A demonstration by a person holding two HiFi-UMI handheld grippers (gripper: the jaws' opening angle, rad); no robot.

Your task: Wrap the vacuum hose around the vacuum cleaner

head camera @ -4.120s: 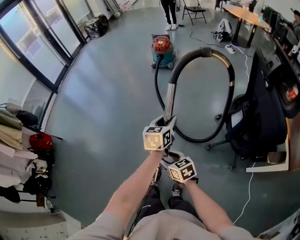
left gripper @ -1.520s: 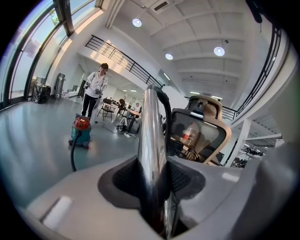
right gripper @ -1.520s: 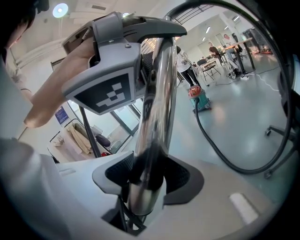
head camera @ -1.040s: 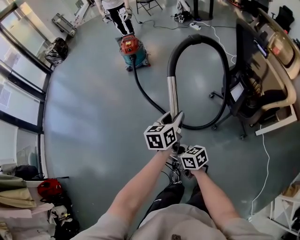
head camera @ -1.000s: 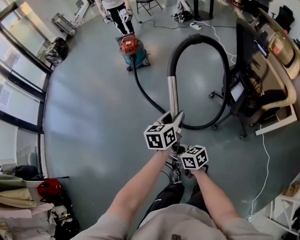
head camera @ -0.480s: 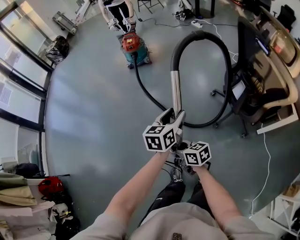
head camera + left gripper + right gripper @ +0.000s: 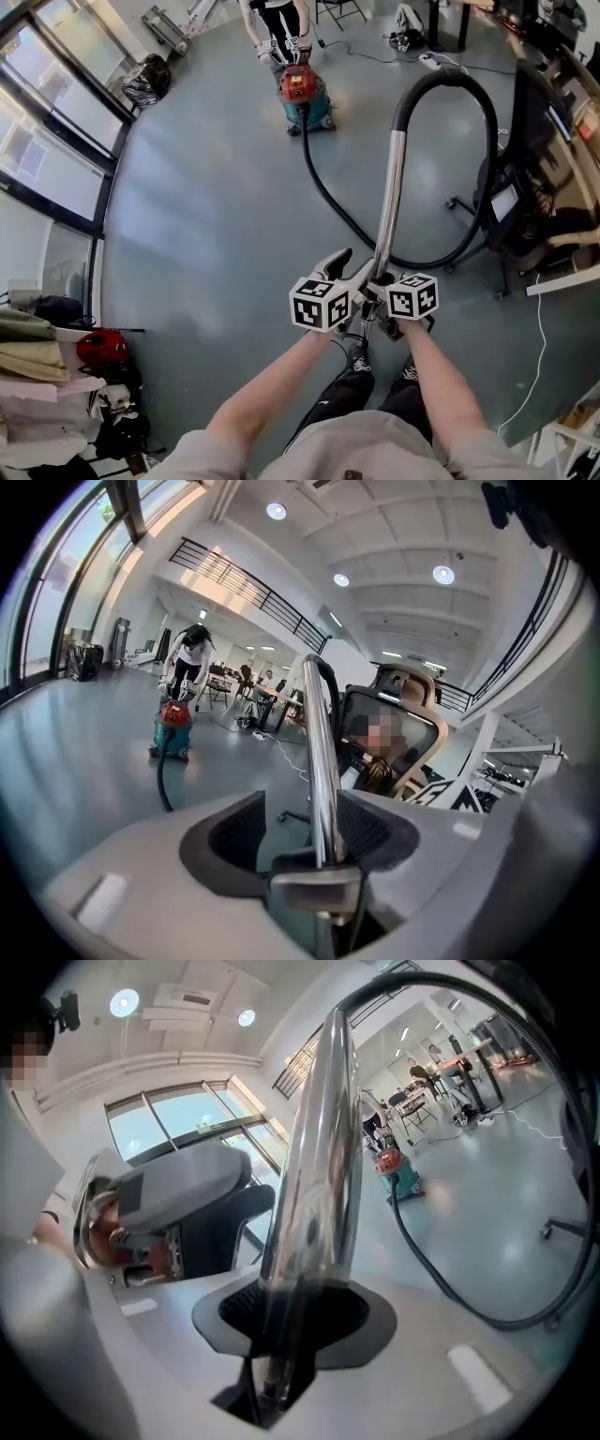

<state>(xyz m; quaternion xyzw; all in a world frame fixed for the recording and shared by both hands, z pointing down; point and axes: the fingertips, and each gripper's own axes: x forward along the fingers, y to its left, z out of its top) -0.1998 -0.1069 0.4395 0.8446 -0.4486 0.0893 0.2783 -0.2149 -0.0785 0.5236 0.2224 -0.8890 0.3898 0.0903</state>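
Wrapping looks unstarted: the hose (image 7: 328,187) trails loose from the vacuum (image 7: 302,89), right tongs (image 7: 384,284) clamped on the wand (image 7: 394,187), left tongs (image 7: 349,268) apart around it.

Grey floor (image 7: 206,216) fills most of head view. Windows (image 7: 56,103) upper left, black bag (image 7: 148,80) just beside them. Person (image 7: 279,26) stands top centre, folding chair (image 7: 337,9) just right of them. Power strip (image 7: 433,60) with cables top right. Office chair (image 7: 525,169) at right edge, near desk (image 7: 574,84). White cable (image 7: 541,328) on floor lower right. Clothes pile (image 7: 28,342) lower left, red item (image 7: 94,345) beside it, type unclear. Left gripper view: same person bends forward at left, ceiling lights (image 7: 275,511) top centre, balcony railing (image 7: 244,578) upper left, tan-edged chair back (image 7: 403,682) right of centre. Right gripper view: round lamp (image 7: 123,1001) upper left, glass wall (image 7: 183,1115) below it.
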